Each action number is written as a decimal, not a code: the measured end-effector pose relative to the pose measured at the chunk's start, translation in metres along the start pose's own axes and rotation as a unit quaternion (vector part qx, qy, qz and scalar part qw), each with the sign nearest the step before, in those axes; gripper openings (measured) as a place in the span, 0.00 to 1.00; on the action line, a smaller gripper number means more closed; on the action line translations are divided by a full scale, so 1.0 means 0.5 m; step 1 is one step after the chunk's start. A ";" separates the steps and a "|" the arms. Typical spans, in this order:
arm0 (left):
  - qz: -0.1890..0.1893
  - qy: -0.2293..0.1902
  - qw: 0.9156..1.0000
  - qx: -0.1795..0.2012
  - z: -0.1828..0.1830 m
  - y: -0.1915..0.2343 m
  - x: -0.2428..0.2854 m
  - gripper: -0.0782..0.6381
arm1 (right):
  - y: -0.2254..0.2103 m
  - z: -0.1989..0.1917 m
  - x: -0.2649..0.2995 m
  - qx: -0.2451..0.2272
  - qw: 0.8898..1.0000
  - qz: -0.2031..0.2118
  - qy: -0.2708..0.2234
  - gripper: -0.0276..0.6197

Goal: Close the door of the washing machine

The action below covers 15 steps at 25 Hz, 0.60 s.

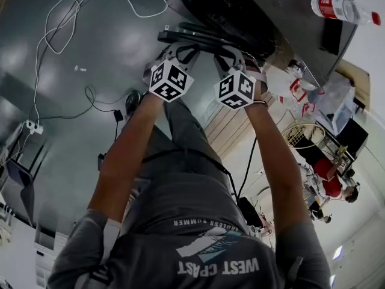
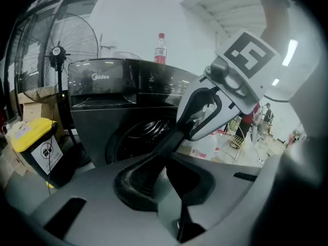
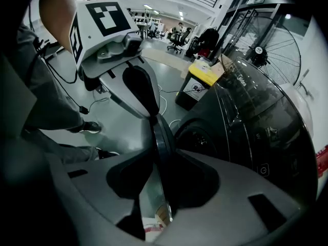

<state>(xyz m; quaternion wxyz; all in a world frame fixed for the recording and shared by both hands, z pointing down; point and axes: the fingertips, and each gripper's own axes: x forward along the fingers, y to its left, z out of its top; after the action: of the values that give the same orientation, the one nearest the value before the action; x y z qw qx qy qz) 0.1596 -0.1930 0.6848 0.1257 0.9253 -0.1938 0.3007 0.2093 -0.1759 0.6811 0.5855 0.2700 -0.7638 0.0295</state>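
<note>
The dark washing machine [image 1: 289, 17] stands at the upper right in the head view, and its round door [image 1: 198, 32] swings out toward me. My left gripper [image 1: 180, 41] and right gripper [image 1: 225, 47] sit side by side on the door's rim. In the left gripper view the rim [image 2: 177, 132] runs between my jaws [image 2: 169, 173] up to the right gripper [image 2: 205, 111], and the drum opening [image 2: 138, 137] gapes behind it. In the right gripper view the thin rim [image 3: 161, 137] is clamped in my jaws [image 3: 159, 173], with the left gripper [image 3: 138, 86] just above it.
A bottle [image 1: 343, 8] lies on top of the machine. A standing fan [image 2: 59, 50] and a yellow bin [image 2: 36, 142] flank the machine's far side. Cables [image 1: 60, 17] and a power strip [image 1: 33, 126] lie on the floor. A wire basket [image 1: 301, 134] stands at the right.
</note>
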 end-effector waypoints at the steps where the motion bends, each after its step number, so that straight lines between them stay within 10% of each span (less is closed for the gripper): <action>1: 0.003 0.001 1.000 0.002 0.003 0.005 0.003 0.19 | -0.005 0.001 0.002 0.002 1.000 -0.004 -0.002 0.27; 15: 0.054 -0.005 0.999 -0.001 0.065 0.097 0.067 0.17 | -0.105 0.007 0.034 0.025 0.993 -0.116 -0.009 0.29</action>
<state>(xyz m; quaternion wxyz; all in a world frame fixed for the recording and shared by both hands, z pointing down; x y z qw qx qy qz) 0.1802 -0.2570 0.6851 0.1091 0.9149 -0.2446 0.3019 0.2269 -0.2280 0.6812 0.5714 0.3715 -0.7315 -0.0221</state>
